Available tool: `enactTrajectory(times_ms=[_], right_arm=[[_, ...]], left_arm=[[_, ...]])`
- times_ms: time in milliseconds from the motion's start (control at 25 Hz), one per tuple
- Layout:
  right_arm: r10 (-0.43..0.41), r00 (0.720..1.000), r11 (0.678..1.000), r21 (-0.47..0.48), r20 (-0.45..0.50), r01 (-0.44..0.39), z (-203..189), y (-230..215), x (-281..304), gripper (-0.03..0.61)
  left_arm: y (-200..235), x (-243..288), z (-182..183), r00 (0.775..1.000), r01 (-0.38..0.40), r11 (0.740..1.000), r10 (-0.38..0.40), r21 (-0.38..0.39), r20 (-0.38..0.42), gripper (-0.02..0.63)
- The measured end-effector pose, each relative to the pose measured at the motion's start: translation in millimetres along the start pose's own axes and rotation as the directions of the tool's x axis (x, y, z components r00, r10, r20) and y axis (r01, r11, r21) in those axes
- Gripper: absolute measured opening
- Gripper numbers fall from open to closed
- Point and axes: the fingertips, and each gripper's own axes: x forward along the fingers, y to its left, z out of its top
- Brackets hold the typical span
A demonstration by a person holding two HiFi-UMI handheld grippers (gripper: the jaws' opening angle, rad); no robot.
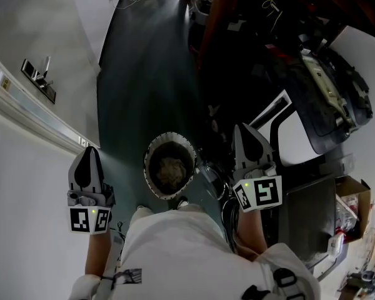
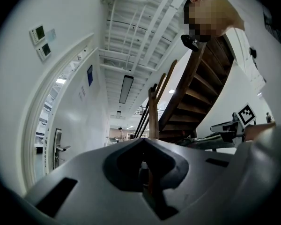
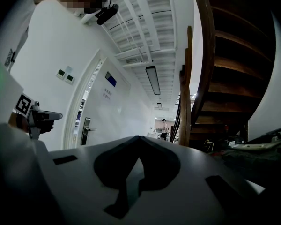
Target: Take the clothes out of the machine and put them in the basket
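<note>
Head view: my left gripper [image 1: 89, 150] and right gripper [image 1: 242, 129], fingers clenched empty, flank the basket [image 1: 151, 150]; wall sign [image 2: 90, 75] print unreadable.

Head view looks steeply down at floor [image 1: 144, 74]. Both gripper views face level down the corridor, sharing staircase [image 2: 201, 97].

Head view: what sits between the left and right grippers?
In the head view, the basket stands on the floor between the left gripper and right gripper, touching neither, with crumpled clothes inside.
</note>
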Motion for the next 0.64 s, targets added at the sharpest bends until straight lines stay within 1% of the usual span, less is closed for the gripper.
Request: enactTrajectory(times_ms=[280,640], right_arm=[[0.010,1.000,1.000,0.008,0.002,-0.010,-3,7,3,0.014],[0.045,0.999,0.999,0.012,0.017,-0.045,1,24,10,0.014]], left_arm=[[3,1,1,1.000,0.002,1.000,-0.002,0.013,-0.001,0.014],[9,-7,3,1.000,-0.006,1.000,0.006,0.017,-0.009,0.014]])
